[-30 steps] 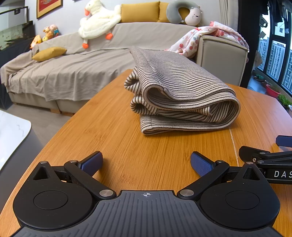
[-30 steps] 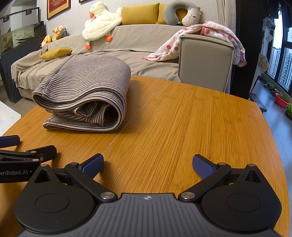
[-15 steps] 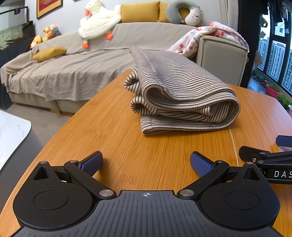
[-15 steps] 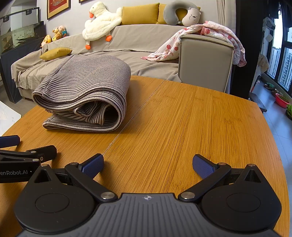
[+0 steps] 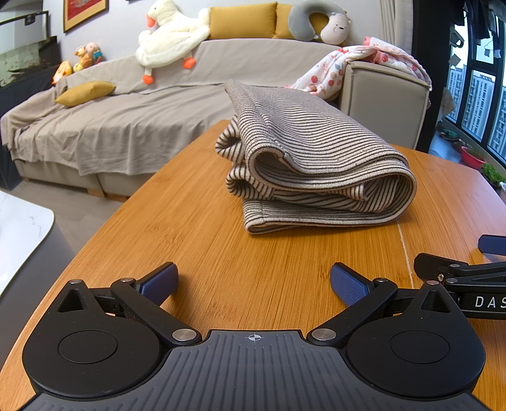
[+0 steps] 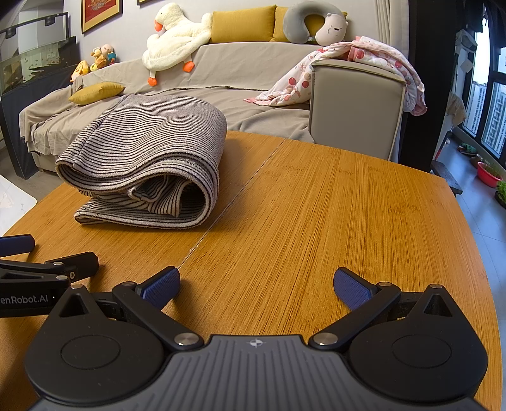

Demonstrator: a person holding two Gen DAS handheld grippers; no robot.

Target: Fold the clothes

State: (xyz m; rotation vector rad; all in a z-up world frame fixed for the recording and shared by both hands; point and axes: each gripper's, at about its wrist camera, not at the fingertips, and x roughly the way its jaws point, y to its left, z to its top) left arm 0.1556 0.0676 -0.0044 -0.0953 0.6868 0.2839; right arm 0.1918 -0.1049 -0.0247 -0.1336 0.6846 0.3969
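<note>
A grey-and-cream striped garment (image 5: 310, 164) lies folded in a thick bundle on the wooden table (image 5: 196, 227), ahead of both grippers. In the right wrist view the same garment (image 6: 148, 161) sits at the left, its rolled fold facing me. My left gripper (image 5: 253, 283) rests low over the table's near edge, open, with nothing between its blue pads. My right gripper (image 6: 256, 286) is likewise open and empty, well short of the garment. Each gripper shows at the edge of the other's view: the right gripper (image 5: 468, 275), the left gripper (image 6: 41, 268).
Behind the table stands a cloth-covered sofa (image 5: 132, 126) with a plush goose (image 5: 170, 28), yellow cushions and a flowered blanket (image 6: 344, 69). A white marble surface (image 5: 22, 234) lies left of the table. Bare wood spreads to the right (image 6: 363, 208) in the right wrist view.
</note>
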